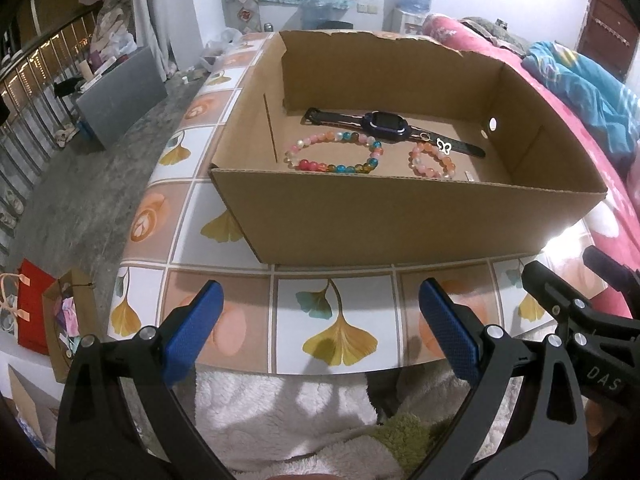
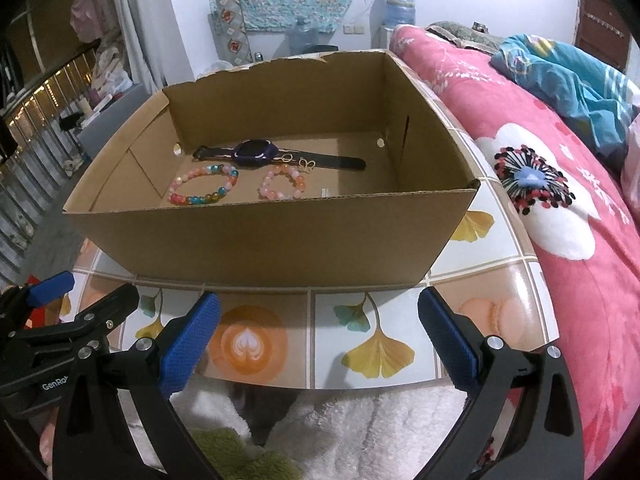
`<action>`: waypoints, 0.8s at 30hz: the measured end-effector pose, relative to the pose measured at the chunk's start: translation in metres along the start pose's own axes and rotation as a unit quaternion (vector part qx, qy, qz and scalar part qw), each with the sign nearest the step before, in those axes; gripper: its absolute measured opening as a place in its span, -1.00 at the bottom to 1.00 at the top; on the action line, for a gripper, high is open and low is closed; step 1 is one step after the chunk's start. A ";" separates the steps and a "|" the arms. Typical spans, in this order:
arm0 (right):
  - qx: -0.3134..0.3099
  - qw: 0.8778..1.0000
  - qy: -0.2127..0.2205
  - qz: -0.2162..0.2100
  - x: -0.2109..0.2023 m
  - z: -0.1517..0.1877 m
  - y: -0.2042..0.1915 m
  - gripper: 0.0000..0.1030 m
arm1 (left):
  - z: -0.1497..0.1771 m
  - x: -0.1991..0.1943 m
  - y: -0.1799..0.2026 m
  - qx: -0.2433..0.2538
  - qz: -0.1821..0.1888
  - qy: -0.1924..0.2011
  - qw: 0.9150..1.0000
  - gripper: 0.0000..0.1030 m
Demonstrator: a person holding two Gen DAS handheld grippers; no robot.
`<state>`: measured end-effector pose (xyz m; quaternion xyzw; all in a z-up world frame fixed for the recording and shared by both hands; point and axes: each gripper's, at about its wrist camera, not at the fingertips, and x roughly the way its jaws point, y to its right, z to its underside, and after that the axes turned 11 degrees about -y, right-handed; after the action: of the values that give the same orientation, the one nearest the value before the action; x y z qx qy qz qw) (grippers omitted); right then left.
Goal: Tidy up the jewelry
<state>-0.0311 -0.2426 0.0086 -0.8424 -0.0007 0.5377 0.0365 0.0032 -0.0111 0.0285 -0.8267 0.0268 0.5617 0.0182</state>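
Note:
An open cardboard box stands on the tiled table. On its floor lie a dark smartwatch, a multicoloured bead bracelet, a smaller pink bead bracelet and a small white butterfly charm. My left gripper hangs open over the table's near edge, in front of the box, with nothing between its blue pads. My right gripper is likewise open and empty, just to the right of the left one.
The table has a ginkgo-leaf and coffee tile pattern. A pink floral bed runs along the right side. White fleece lies below the near edge. Bags sit on the floor at left.

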 end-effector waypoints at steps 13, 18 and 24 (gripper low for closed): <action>0.002 1.000 0.002 0.000 -0.002 0.000 0.002 0.87 | -0.001 0.000 0.003 0.001 0.003 0.000 1.000 0.84; 0.003 1.000 0.001 0.000 -0.002 0.000 0.003 0.87 | -0.001 0.000 0.003 0.001 0.004 -0.002 1.000 0.84; 0.003 1.000 0.001 0.000 -0.002 0.001 0.002 0.87 | -0.001 0.000 0.003 0.001 0.005 -0.001 1.000 0.84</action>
<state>-0.0325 -0.2451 0.0098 -0.8429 0.0011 0.5367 0.0388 0.0038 -0.0140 0.0293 -0.8260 0.0315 0.5625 0.0157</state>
